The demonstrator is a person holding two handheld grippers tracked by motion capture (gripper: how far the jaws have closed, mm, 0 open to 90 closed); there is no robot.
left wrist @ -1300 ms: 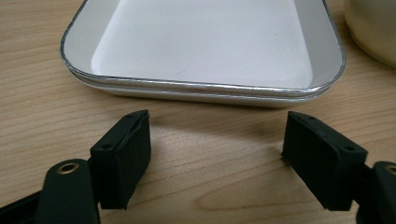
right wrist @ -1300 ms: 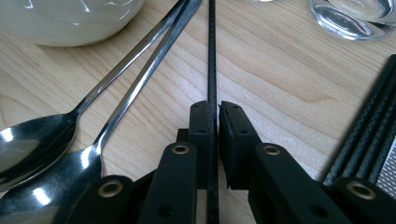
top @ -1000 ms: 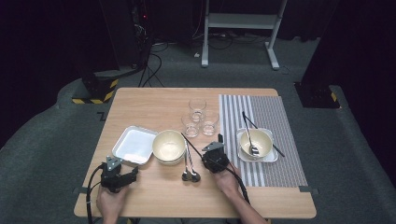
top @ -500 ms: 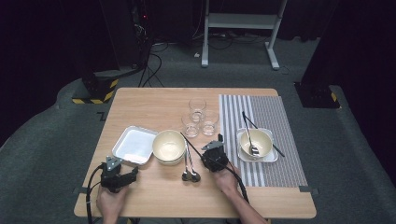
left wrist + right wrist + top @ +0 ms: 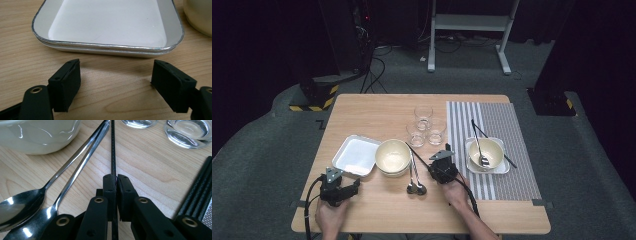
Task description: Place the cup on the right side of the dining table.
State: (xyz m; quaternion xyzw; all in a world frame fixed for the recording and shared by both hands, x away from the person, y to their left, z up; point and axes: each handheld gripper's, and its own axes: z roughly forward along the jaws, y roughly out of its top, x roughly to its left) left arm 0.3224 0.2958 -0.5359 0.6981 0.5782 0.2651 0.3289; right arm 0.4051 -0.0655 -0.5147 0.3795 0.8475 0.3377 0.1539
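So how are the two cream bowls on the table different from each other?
The near bowl sits on bare wood beside the white tray; the far bowl rests in a square dish on the striped mat. The near bowl is empty, with two spoons lying beside it; the far bowl has a spoon inside. Both are round, cream and upright.
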